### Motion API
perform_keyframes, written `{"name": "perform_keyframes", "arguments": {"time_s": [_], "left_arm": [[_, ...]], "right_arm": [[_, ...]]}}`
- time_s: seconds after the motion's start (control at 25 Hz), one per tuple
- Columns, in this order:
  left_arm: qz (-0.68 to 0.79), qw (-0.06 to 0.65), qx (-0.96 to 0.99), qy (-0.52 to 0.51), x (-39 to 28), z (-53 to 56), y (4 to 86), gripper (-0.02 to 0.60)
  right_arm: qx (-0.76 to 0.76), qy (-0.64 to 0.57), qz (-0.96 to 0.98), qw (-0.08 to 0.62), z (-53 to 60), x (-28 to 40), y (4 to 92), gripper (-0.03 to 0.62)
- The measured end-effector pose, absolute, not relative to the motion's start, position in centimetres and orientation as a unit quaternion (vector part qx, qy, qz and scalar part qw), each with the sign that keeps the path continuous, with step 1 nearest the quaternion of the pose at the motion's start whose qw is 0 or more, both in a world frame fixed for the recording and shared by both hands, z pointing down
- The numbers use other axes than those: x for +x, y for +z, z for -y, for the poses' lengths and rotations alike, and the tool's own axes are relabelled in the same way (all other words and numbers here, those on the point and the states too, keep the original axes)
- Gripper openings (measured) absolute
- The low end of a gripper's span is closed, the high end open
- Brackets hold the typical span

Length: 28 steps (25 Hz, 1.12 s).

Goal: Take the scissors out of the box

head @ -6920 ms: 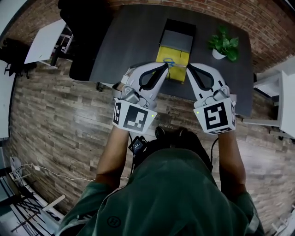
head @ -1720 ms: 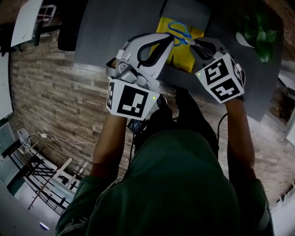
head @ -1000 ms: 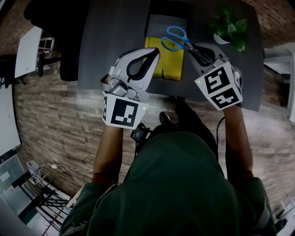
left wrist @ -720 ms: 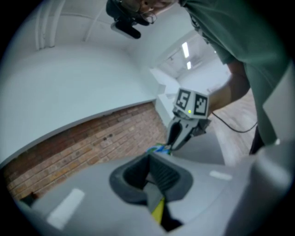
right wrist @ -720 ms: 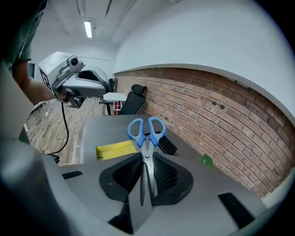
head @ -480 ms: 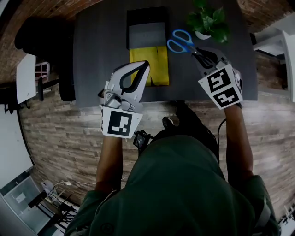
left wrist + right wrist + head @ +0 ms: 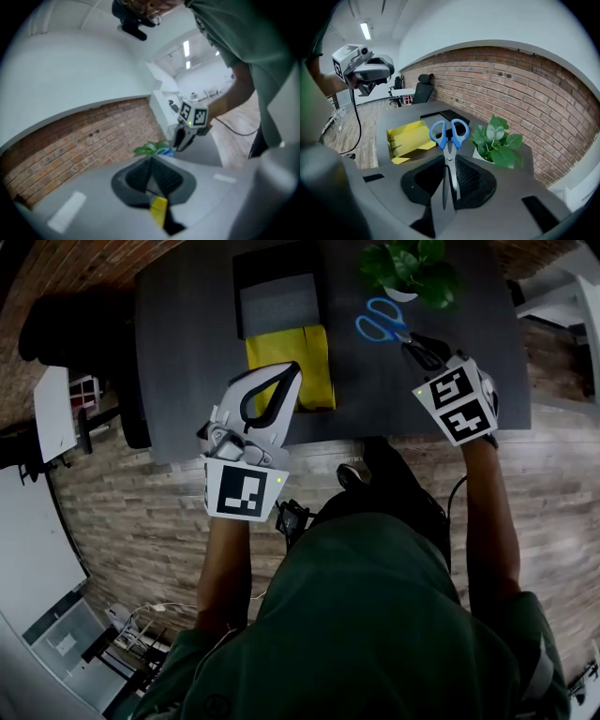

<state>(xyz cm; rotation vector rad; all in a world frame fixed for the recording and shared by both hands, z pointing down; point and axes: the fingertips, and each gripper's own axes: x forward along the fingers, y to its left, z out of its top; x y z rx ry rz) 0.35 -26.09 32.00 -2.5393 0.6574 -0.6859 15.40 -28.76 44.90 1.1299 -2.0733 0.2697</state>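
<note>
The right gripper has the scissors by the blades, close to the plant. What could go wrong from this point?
1. The right gripper grips the scissors only by the thin blades, and the blue handles stick out ahead. The scissors may swivel or slip out before they reach the table.
2. The handles are close to the potted plant. A move further that way could brush its leaves or knock the pot.

Surfaces: blue-handled steel scissors (image 7: 448, 159): blades bare smooth metal with a dull sheen, handle loops glossy plastic. Dark grey counter (image 7: 178, 343): smooth, matt. Yellow-flapped card box (image 7: 314, 371): matt, paper-like, creased. Red brick wall (image 7: 511, 93): rough. Grey-brown wood-plank floor (image 7: 131, 521): grained, matt.
</note>
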Motion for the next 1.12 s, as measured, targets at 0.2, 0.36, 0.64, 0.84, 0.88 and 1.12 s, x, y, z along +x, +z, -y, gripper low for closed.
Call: {"name": "perform_keyframes", "arguments": {"time_s": [0.2,0.36,0.64,0.84,0.88,1.12], "left_arm": [[-0.228,0.198,-0.918,-0.256,1.8,26.8,33.3,-0.002],[-0.224,0.189,-0.921,-0.256,2.9,27.3,34.3,-0.002],[-0.217,0.176,-0.923,-0.265,2.7,28.9,36.7,-0.002],[-0.216,0.164,-0.924,-0.271,2.8,29.6,38.0,-0.002],[-0.216,0.162,-0.924,-0.273,2.8,29.7,38.2,-0.002],[-0.212,0.152,-0.925,-0.277,2.7,30.6,39.1,-0.001]], "right_arm": [[0.438,0.136,0.803,0.38,29.1,17.2,47.8,0.067],[0.434,0.156,0.799,0.386,29.1,18.3,50.1,0.067],[0.42,0.183,0.794,0.399,29.8,18.0,54.2,0.067],[0.414,0.198,0.79,0.406,30.1,18.2,56.2,0.067],[0.414,0.201,0.789,0.407,30.1,18.3,56.5,0.067],[0.407,0.217,0.784,0.416,30.5,18.5,58.2,0.067]]}}
